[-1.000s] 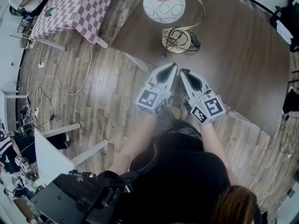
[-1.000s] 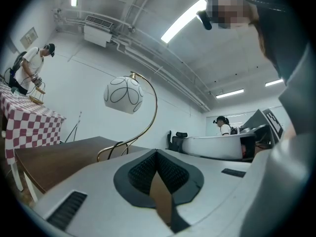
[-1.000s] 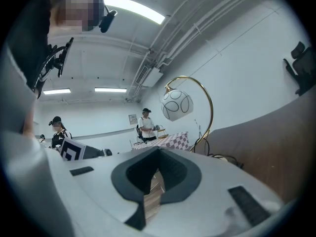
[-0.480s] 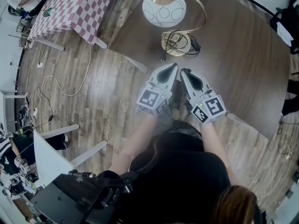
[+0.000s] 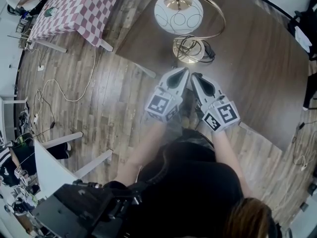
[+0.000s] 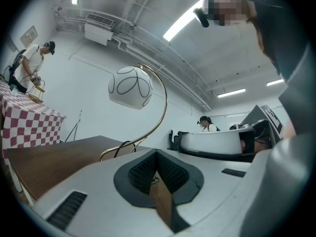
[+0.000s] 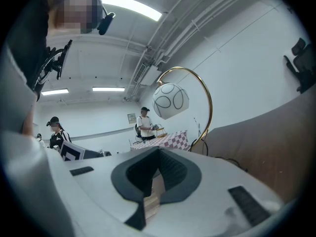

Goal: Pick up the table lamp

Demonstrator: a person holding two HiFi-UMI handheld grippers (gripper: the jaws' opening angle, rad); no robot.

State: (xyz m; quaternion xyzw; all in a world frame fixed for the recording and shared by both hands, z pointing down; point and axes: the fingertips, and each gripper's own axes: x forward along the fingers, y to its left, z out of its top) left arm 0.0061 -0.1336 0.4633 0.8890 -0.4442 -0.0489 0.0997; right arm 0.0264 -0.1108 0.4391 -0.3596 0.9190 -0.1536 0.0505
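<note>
Wood-plank floor [image 5: 99, 93] and a dark wooden table [image 5: 257, 73] fill the head view; a checked table [image 5: 84, 4] stands well apart at upper left.

Left gripper [image 5: 183, 72] and right gripper [image 5: 196, 76]: held side by side at the table's near edge, both pointing level toward the lamp. In each gripper's own view the jaws stand together, the ribbed pads meeting with nothing between them (left gripper [image 6: 157, 155], right gripper [image 7: 158, 152]). Neither touches anything.

Table lamp [image 5: 178, 7]: stands upright on the table, directly ahead of the two grippers and clear of both. Its round base [image 5: 189, 50] is the nearest part and lies roughly in line with the gap between the grippers, so neither hand is clearly nearer. A dark cord [image 5: 206, 47] is bunched just beside the base.

Gilt arched stem [image 6: 165, 102]: rises from the base, curves overhead and carries the white globe shade [image 6: 130, 87], which hangs above the table on the far left side of the base. The long axis is thus vertical, with the weight off-centre toward the shade.

Judgement: reach has not yet arrived; the coming move calls for a forward advance, jaws parted first, with the thin stem low near the base the likely hold.
</note>
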